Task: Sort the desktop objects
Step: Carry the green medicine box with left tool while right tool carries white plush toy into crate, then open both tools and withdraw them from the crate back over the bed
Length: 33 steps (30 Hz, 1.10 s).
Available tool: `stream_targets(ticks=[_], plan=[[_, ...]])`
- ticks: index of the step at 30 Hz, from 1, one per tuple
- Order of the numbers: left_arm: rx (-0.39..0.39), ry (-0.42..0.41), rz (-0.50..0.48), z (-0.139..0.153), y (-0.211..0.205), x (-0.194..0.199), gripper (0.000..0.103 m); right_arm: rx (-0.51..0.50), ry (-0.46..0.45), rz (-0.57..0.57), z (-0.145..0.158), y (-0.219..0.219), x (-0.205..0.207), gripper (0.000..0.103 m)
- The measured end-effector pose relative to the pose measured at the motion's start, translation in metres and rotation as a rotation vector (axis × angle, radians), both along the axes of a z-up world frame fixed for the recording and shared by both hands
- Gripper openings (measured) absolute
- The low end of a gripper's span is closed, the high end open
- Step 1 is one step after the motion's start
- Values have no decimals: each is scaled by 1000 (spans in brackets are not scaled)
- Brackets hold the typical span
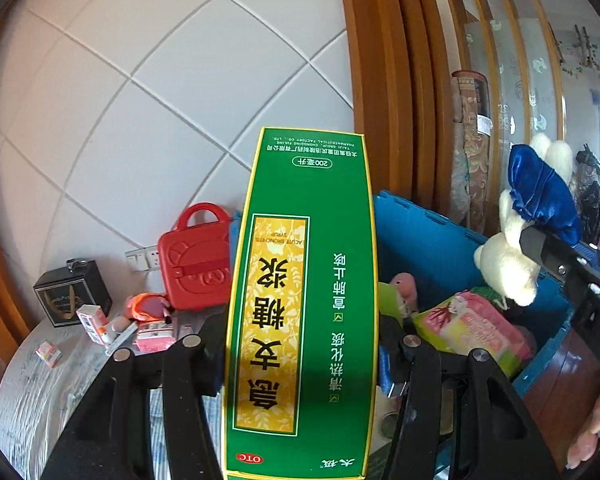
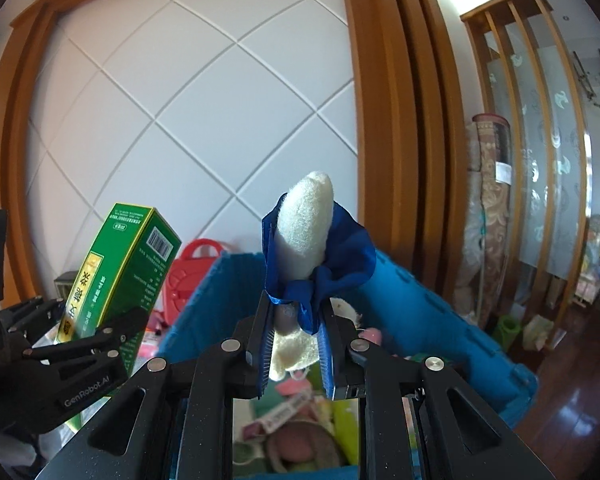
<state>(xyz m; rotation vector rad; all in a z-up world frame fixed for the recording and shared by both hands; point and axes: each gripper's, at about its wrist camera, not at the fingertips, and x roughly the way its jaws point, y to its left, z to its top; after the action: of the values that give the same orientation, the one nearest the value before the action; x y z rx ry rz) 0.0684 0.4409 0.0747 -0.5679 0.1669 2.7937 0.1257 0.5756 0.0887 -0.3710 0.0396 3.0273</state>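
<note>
Transport step: I held the tall green cardboard syrup box (image 1: 300, 280) clamped in the left tool (image 1: 300, 344), the cream plush toy with blue satin (image 2: 304, 236) pinched in the right tool (image 2: 296, 336), both above the blue plastic crate (image 2: 420, 304). Next I judged: lower, release inside.

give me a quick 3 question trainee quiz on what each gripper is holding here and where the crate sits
1. True or false: the left gripper is shut on the green medicine box.
2. What does the right gripper hold? A) red case B) white plush toy in blue cloth C) black box
3. Fill in: the blue crate already holds ____ items.

Key
1. True; its fingers clamp both sides of the box.
2. B, the white plush toy.
3. Several: pink and green packs lie inside.
</note>
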Motion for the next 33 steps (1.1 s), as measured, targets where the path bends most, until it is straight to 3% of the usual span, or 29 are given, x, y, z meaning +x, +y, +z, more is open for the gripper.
stream_targets(ticks=[8,13,22,25,27,28,33], plan=[[-79,-57,32,-20,74,-15,54,-60,-61,20,-21,73,-18,19],[-79,-53,67,-22,82,-18,55,-62,-90,58,-32,87,-31,19],[-54,-72,93,-25,79,-16,69,-69,-178,71,-52,98,-50,23],[-57,-69,101,-25,77,-12,70,-80,-180,60,-52,102,-49,41],[-51,-69,106,-24,75,-10,70,-75,-173,48,-51,104,-47,94],[-49,-68,110,-24,73,-8,70,-66,-164,41,-50,104,-44,102],[-42,-57,133,-21,62,-1,72,-54,-126,18,-41,106,-31,103]])
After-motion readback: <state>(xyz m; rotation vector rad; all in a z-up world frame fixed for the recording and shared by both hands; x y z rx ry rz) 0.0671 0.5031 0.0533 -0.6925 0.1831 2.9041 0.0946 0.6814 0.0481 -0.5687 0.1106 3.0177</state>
